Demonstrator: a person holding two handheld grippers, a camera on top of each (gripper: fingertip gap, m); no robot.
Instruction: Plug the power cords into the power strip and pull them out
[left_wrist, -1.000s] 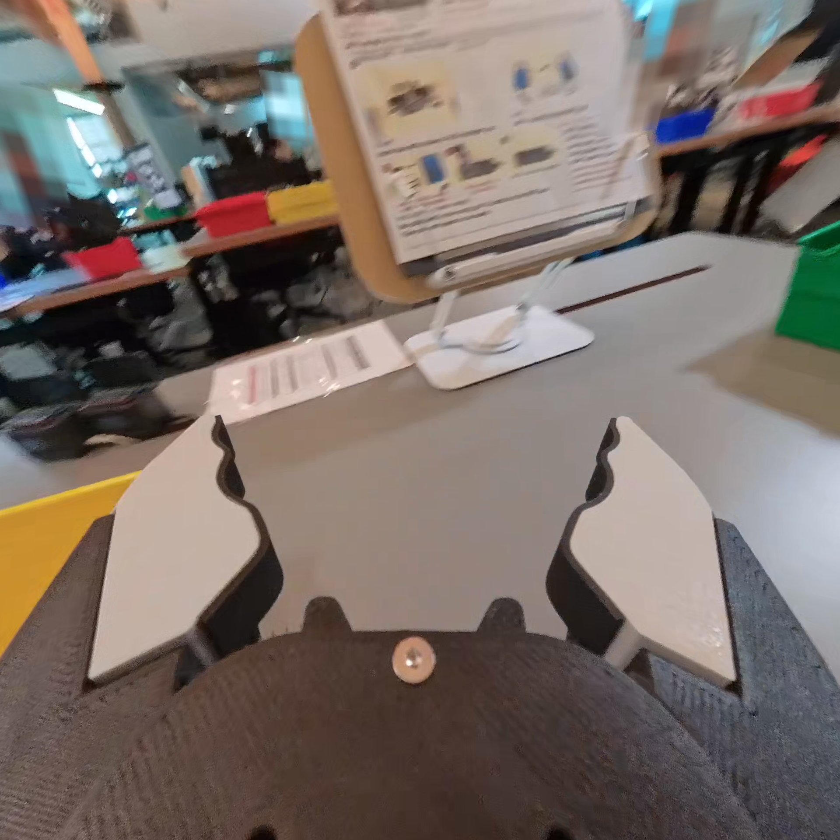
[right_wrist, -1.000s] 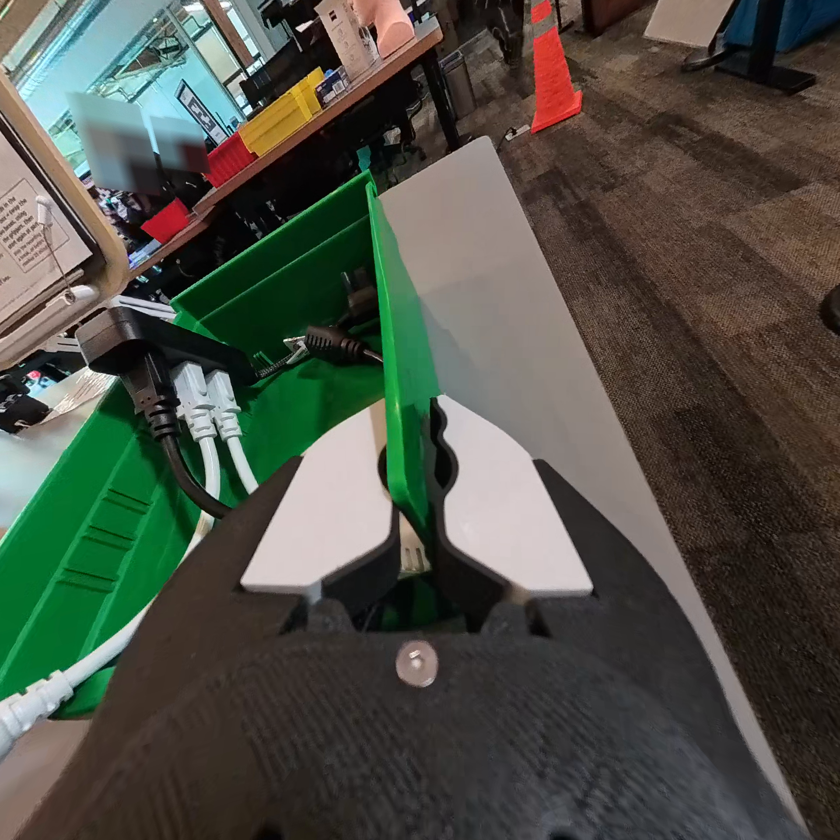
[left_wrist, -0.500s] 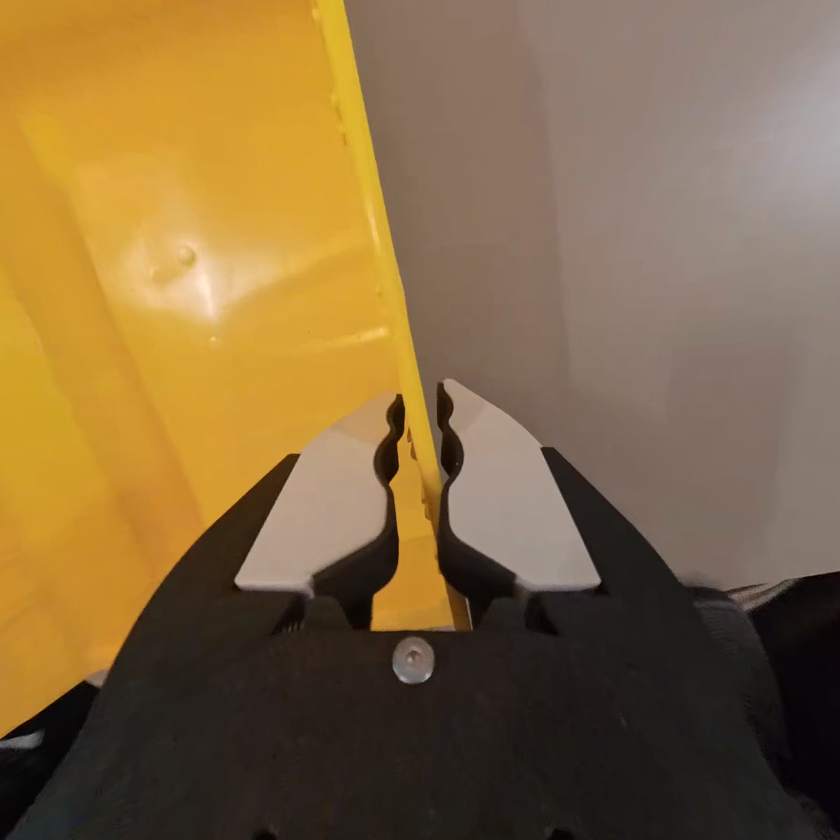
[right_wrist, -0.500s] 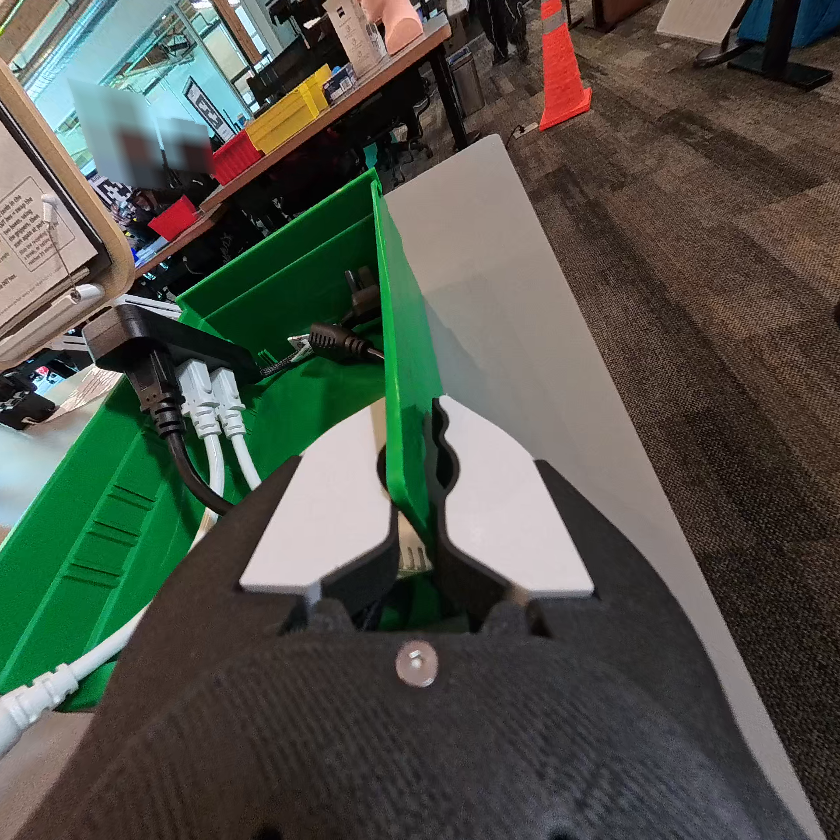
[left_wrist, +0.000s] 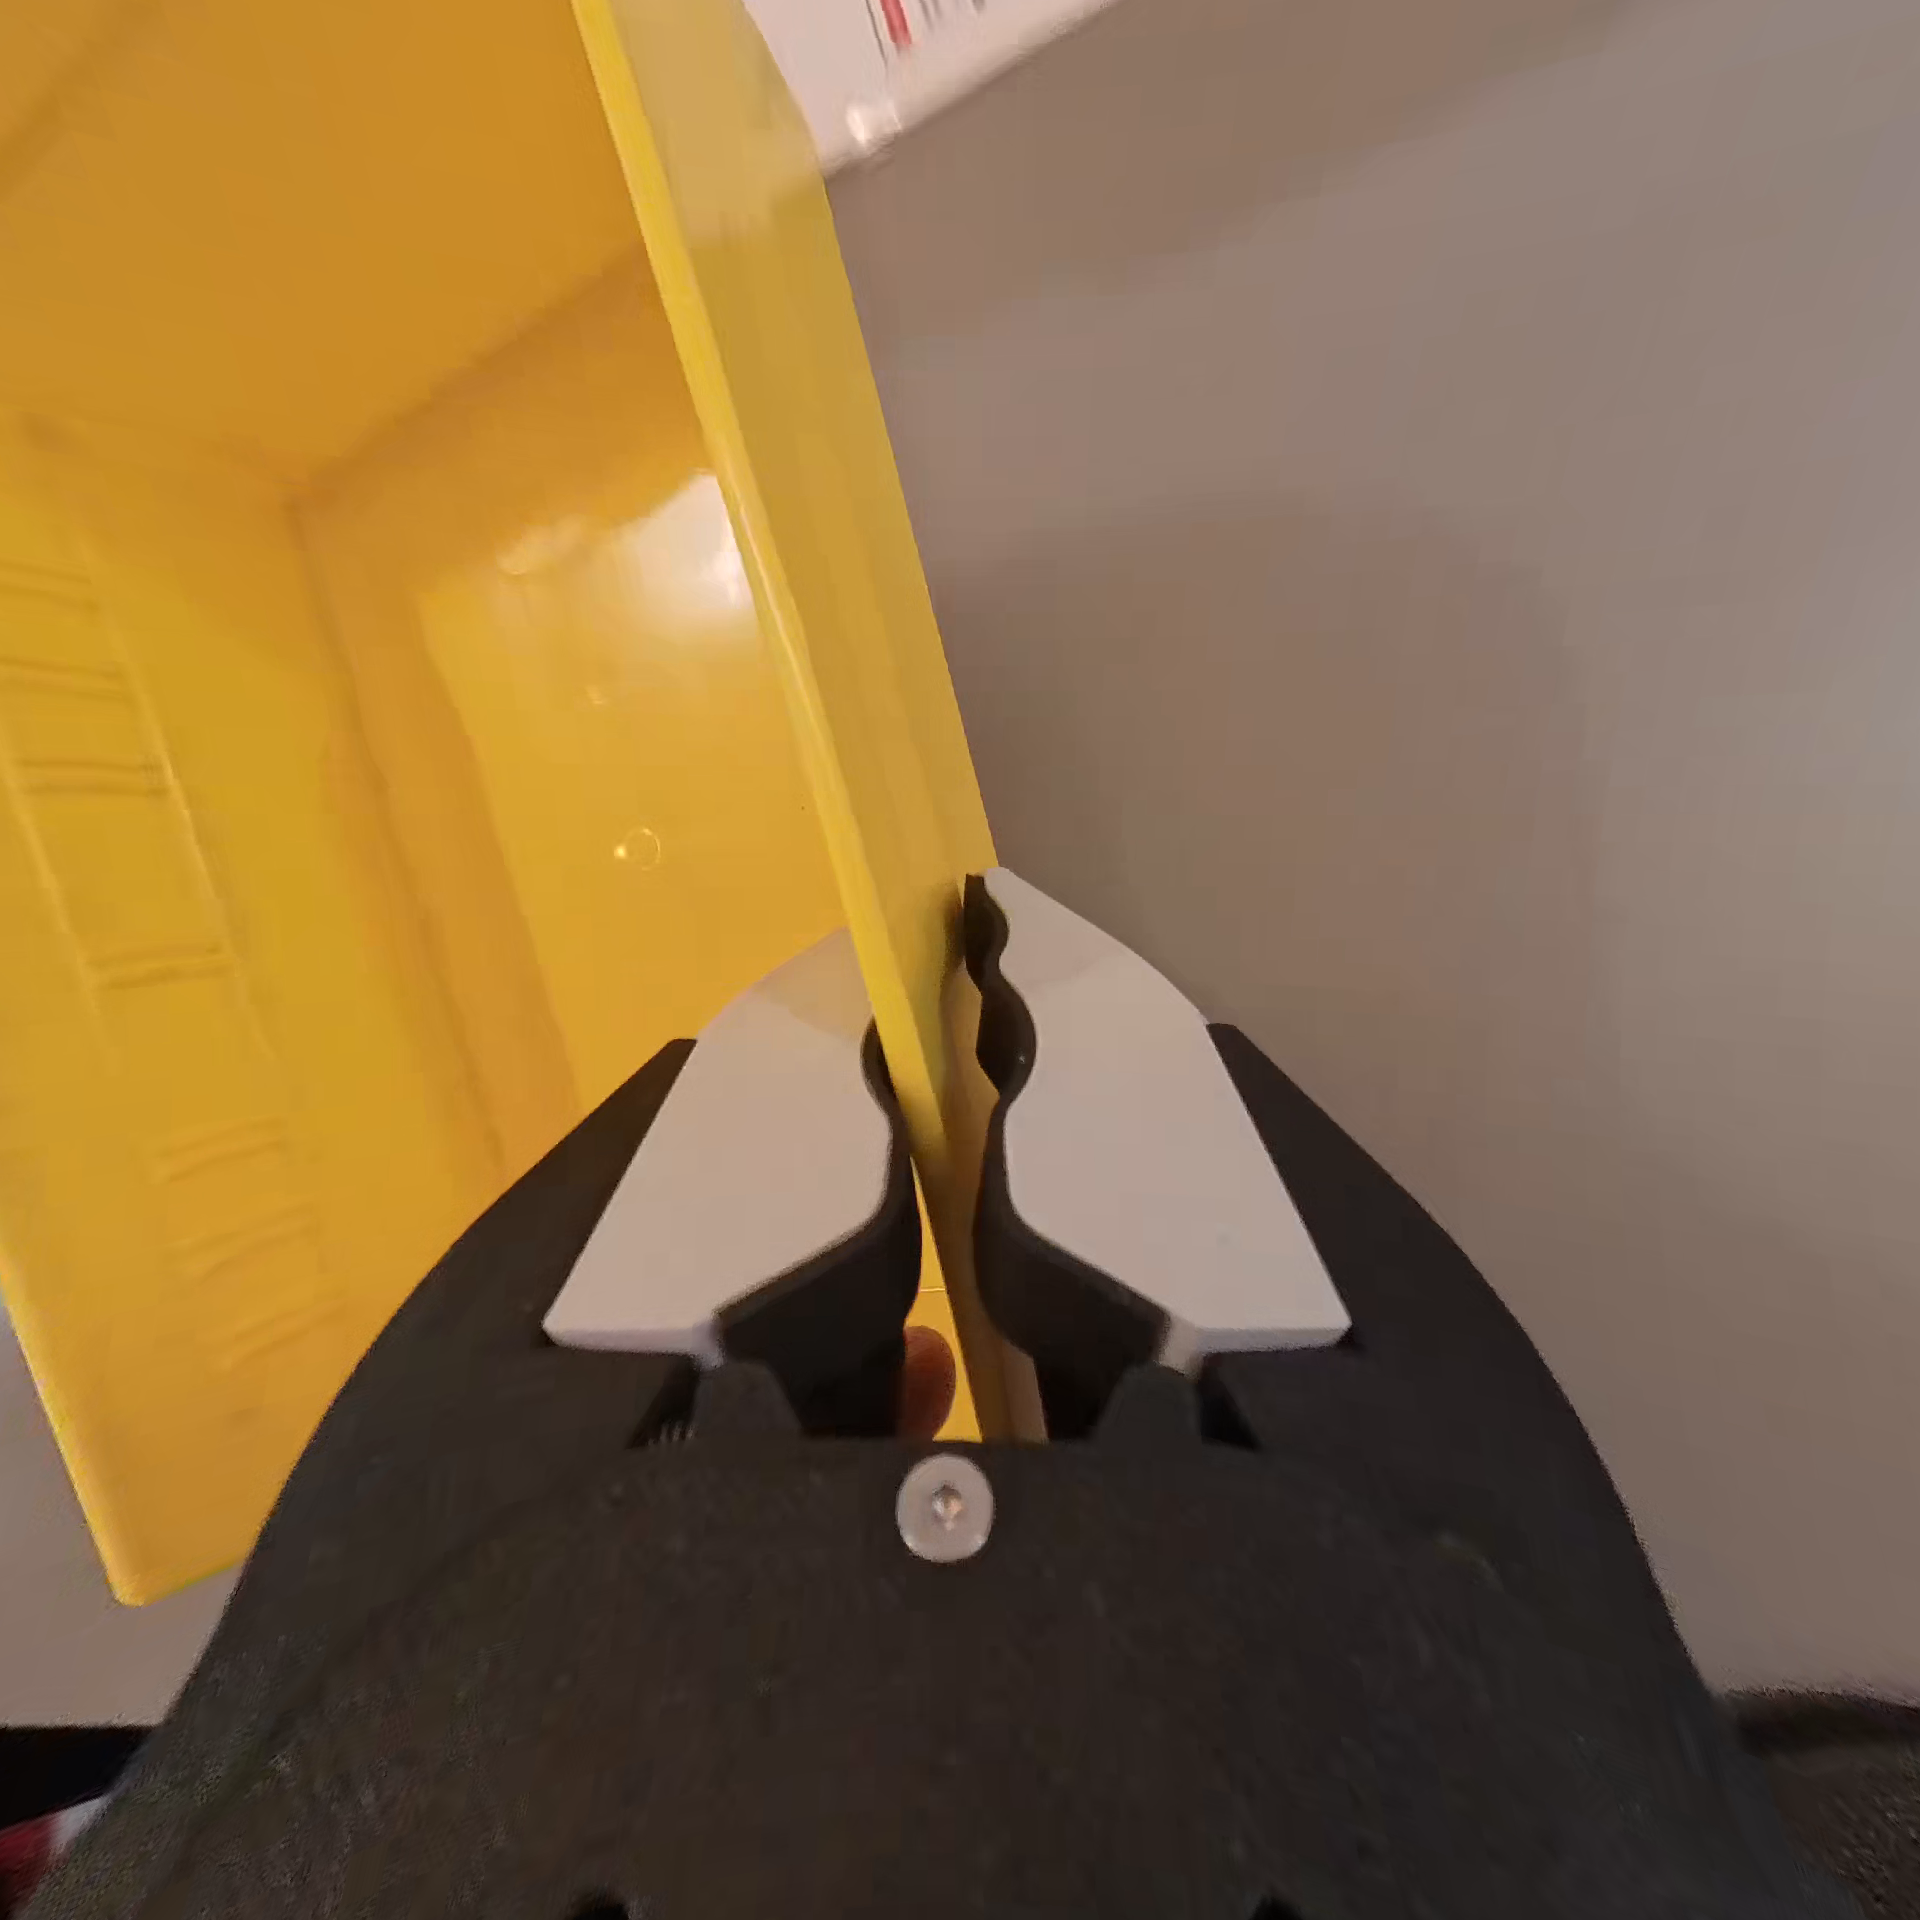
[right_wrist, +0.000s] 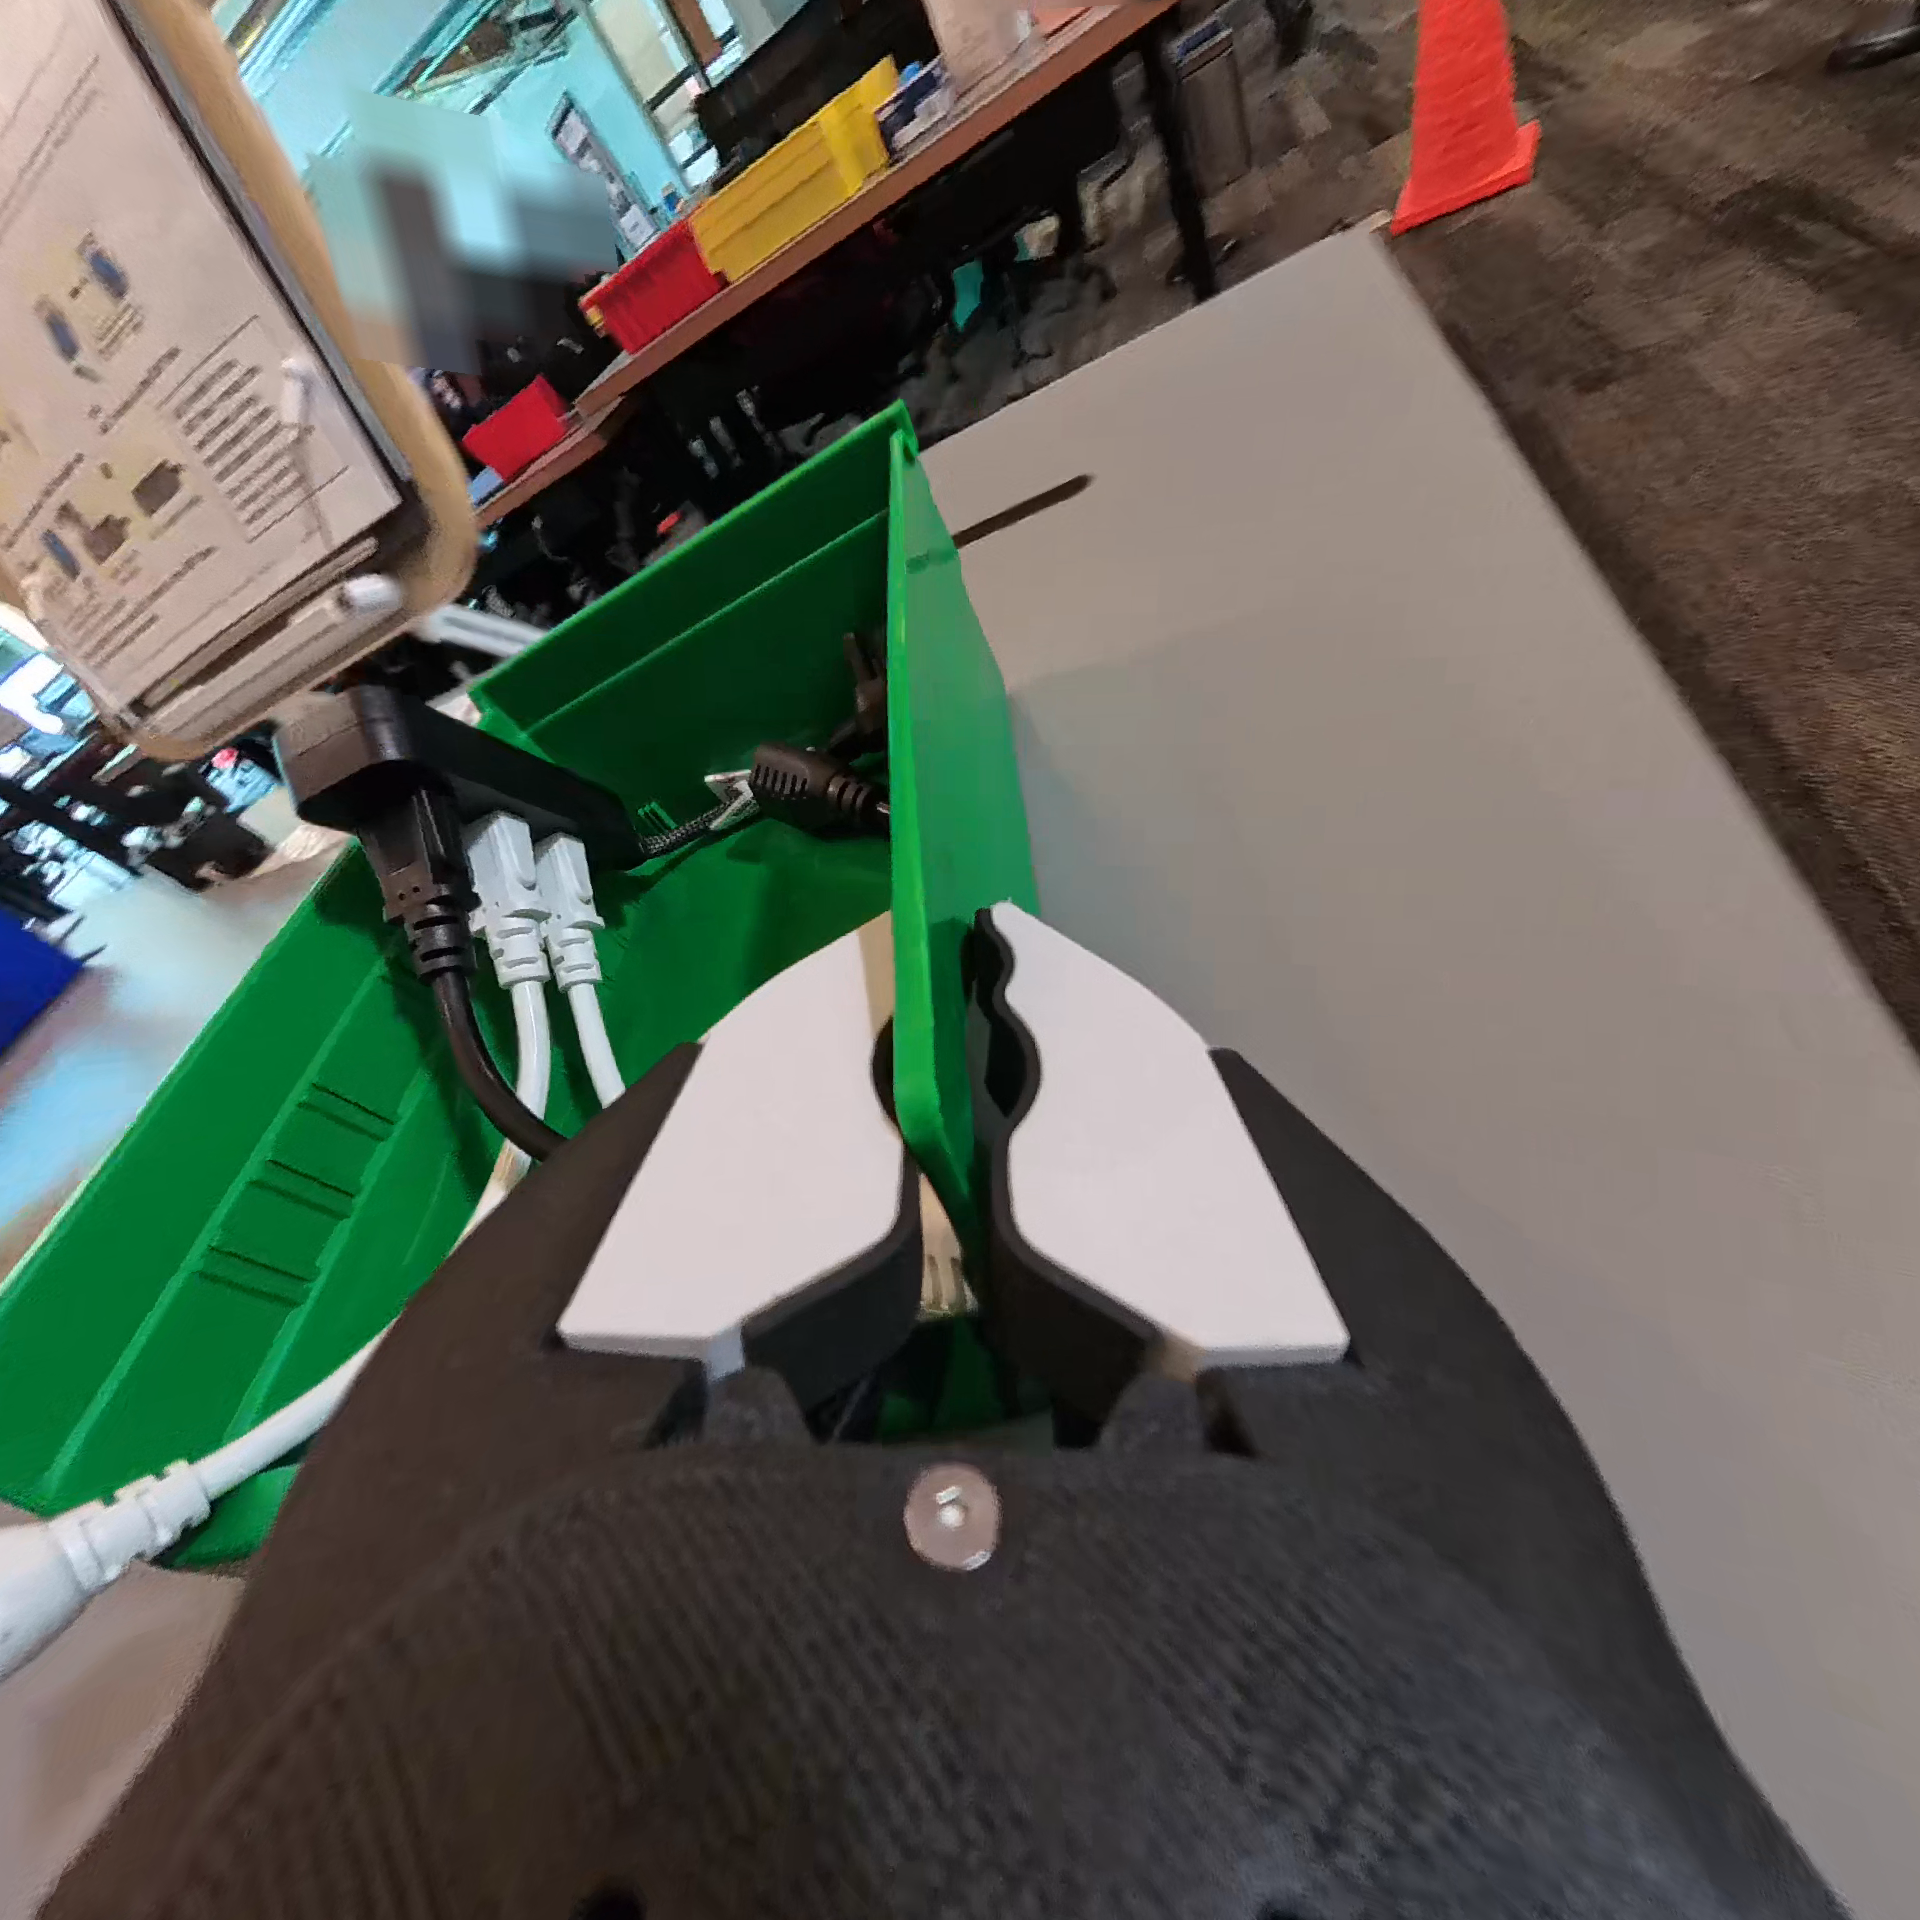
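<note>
A black power strip (right_wrist: 468, 769) lies across the left rim of a green bin (right_wrist: 312, 1143). One black plug (right_wrist: 416, 862) and two white plugs (right_wrist: 530, 904) sit in it, and their cords hang into the bin. A loose black plug (right_wrist: 810, 790) lies at the bin's far end. My right gripper (right_wrist: 930, 925) is shut on the green bin's right wall. My left gripper (left_wrist: 920, 914) is shut on the right wall of a yellow bin (left_wrist: 364, 727), which shows nothing inside.
Both bins are on a grey table (right_wrist: 1351, 831). A document stand with printed sheets (right_wrist: 208, 364) rises behind the green bin. A white cord end (right_wrist: 94, 1548) hangs over the bin's near corner. A paper sheet (left_wrist: 935, 62) lies beyond the yellow bin. Carpet and an orange cone (right_wrist: 1465, 114) are to the right.
My left gripper was open over the table, then closed on the yellow bin's wall; the bin now sits more tilted in view. My right gripper keeps its hold and has swung slightly.
</note>
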